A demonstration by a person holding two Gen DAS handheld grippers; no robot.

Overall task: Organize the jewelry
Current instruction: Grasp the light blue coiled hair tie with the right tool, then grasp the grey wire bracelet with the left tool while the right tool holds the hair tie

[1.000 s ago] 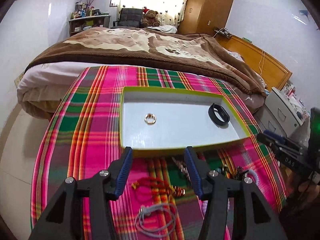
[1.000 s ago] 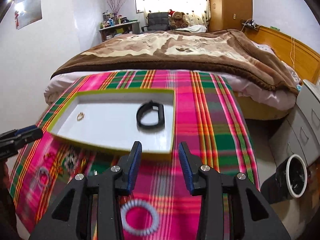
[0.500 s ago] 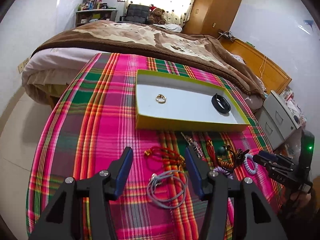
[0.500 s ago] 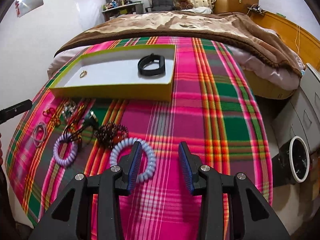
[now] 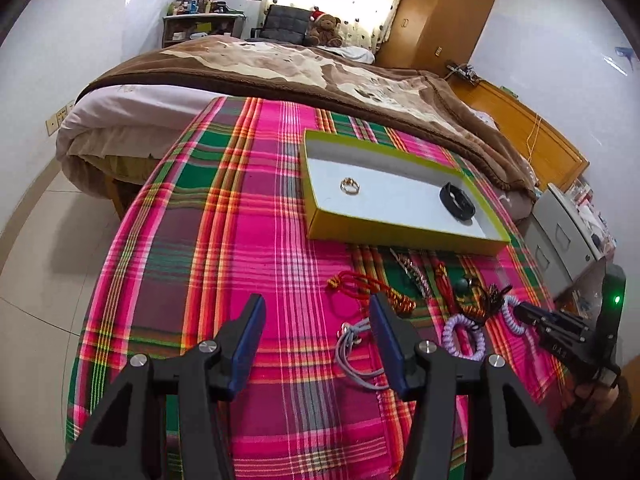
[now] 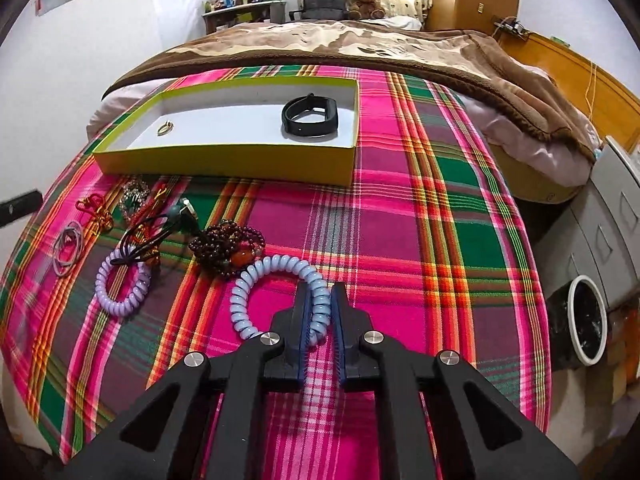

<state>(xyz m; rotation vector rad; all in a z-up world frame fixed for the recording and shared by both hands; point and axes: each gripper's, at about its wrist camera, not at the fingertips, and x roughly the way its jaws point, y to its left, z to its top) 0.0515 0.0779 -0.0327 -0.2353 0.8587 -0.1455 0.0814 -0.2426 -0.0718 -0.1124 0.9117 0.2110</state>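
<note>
Now the right tongs (image 6: 320,300) pinch the blue coil bracelet (image 6: 256,276) on the table (image 6: 420,240) — left tongs (image 5: 316,320) gape, the grey cord loop (image 5: 352,344) just beside them.

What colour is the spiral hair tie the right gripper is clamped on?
Pale blue. The spiral hair tie shows best in the right wrist view, between the right gripper fingers.
</note>
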